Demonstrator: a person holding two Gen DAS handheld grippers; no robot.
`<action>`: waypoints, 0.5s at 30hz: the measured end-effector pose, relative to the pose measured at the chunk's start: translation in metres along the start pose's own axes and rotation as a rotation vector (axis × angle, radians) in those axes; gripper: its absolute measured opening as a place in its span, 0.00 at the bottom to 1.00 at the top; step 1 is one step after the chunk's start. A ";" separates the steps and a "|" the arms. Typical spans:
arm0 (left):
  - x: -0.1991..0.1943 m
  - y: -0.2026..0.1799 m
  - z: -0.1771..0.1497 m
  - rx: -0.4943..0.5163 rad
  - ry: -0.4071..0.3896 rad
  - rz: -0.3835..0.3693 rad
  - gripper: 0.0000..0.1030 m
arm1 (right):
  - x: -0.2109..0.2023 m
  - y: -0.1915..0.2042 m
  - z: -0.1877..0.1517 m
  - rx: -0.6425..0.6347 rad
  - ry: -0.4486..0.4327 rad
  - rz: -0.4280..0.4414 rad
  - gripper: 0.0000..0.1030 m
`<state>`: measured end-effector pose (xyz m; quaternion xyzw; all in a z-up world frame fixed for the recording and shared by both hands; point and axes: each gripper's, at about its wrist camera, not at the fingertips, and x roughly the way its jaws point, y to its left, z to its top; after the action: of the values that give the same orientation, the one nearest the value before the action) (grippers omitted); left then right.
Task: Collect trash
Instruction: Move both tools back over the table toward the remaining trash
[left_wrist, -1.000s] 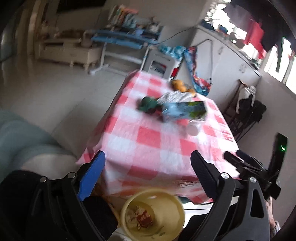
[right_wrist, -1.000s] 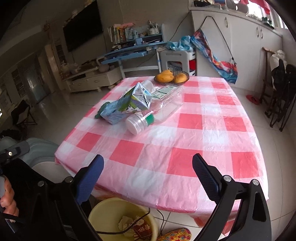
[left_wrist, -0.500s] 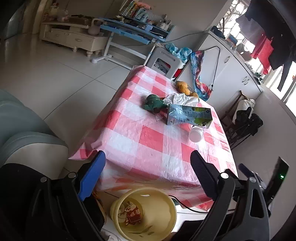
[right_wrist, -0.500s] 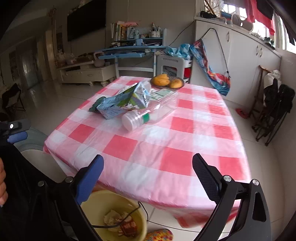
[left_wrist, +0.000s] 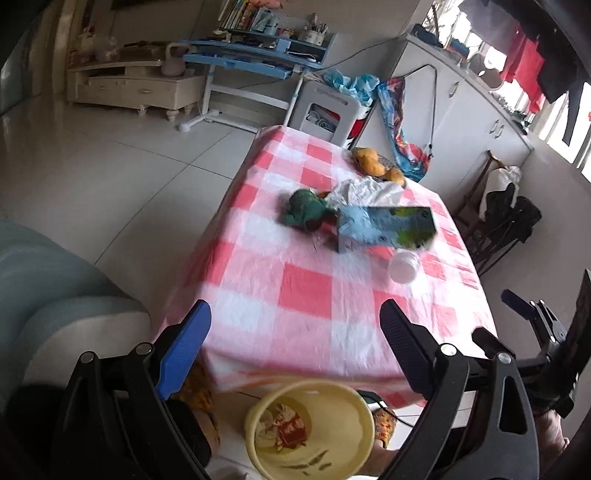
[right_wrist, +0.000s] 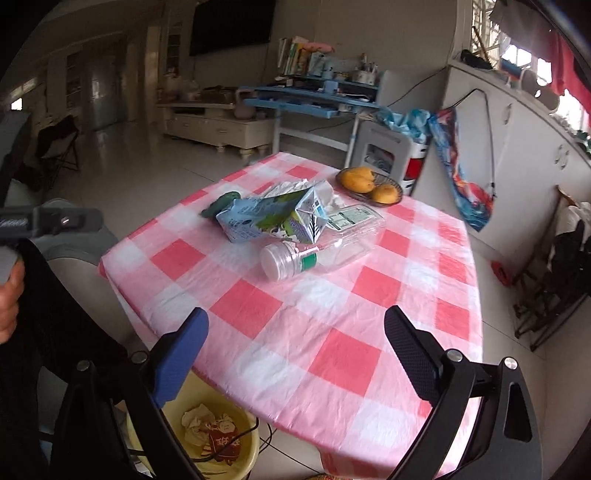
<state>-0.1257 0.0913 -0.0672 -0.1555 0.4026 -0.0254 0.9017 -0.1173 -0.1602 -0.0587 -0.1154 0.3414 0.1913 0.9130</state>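
Observation:
On the pink checked table (right_wrist: 332, 354) lie a crushed blue milk carton (right_wrist: 273, 219), a clear plastic bottle (right_wrist: 321, 247) on its side, a crumpled white wrapper (left_wrist: 364, 192) and a dark green crumpled bag (left_wrist: 304, 206). The carton (left_wrist: 384, 229) and bottle cap (left_wrist: 403, 266) also show in the left wrist view. A yellow bin (left_wrist: 310, 432) with scraps stands on the floor at the table's near edge; it also shows in the right wrist view (right_wrist: 207, 435). My left gripper (left_wrist: 295, 328) and right gripper (right_wrist: 295, 332) are both open and empty, short of the trash.
A bowl of mangoes (right_wrist: 369, 184) sits at the table's far end. A grey sofa arm (left_wrist: 55, 302) is at the left. A folding rack with dark clothes (left_wrist: 506, 221) stands right of the table. White cabinets (right_wrist: 517, 155) and a blue desk (right_wrist: 310, 99) are behind.
Both grippers have shifted slightly over the near table edge and the views have swayed. Nothing on the table has moved and both grippers stay open.

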 end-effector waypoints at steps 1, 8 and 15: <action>0.006 0.000 0.006 -0.003 0.003 0.006 0.87 | 0.002 -0.003 0.001 0.005 -0.005 0.005 0.89; 0.057 -0.008 0.059 -0.022 0.040 0.024 0.87 | 0.014 -0.022 0.009 0.100 -0.032 0.028 0.89; 0.135 -0.021 0.098 0.001 0.107 0.121 0.84 | 0.017 -0.020 0.010 0.119 -0.030 0.027 0.89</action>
<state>0.0389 0.0738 -0.0960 -0.1291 0.4587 0.0206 0.8789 -0.0908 -0.1703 -0.0606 -0.0535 0.3399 0.1848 0.9206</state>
